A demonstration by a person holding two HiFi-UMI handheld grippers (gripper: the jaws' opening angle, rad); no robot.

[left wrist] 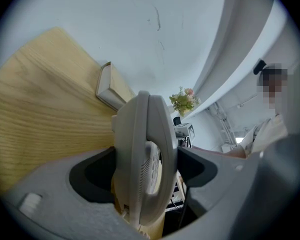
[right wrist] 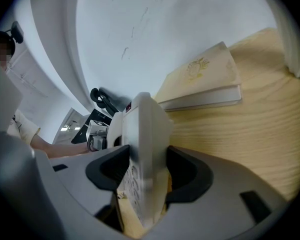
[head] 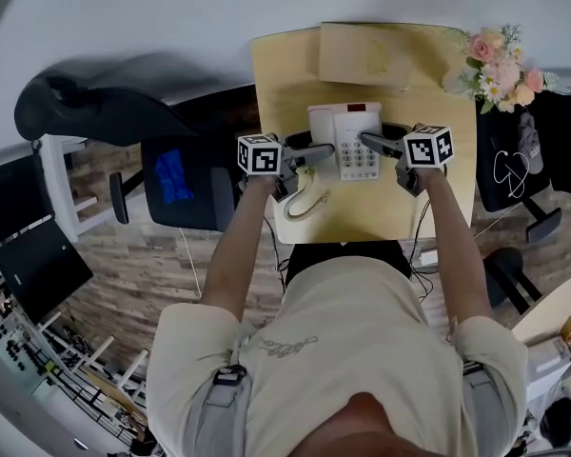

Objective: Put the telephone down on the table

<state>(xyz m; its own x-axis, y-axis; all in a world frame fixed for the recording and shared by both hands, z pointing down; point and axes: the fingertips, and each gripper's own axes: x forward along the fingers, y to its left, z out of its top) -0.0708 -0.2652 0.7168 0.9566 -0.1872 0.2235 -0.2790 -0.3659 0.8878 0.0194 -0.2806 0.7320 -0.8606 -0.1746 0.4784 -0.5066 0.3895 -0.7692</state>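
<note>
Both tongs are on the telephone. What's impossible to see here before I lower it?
- Gap under the telephone: in the head view its own body covers the table beneath; in both gripper views the left tongs and right tongs cut off its lower edge.
- The cord: head view, too small to trace where it runs.
- Labels on the keypad: too small in the head view, edge-on in the gripper views.

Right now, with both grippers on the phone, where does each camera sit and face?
Head view: on the person's head, facing steeply down at the table; shows shoulders, forearms, left gripper and right gripper clamping the telephone.
Left gripper view: on that gripper, facing rightward along its jaws, toward the flowers.
Right gripper view: on that gripper, facing leftward along its jaws, past the book.
Both gripper views share telephone and book.
</note>
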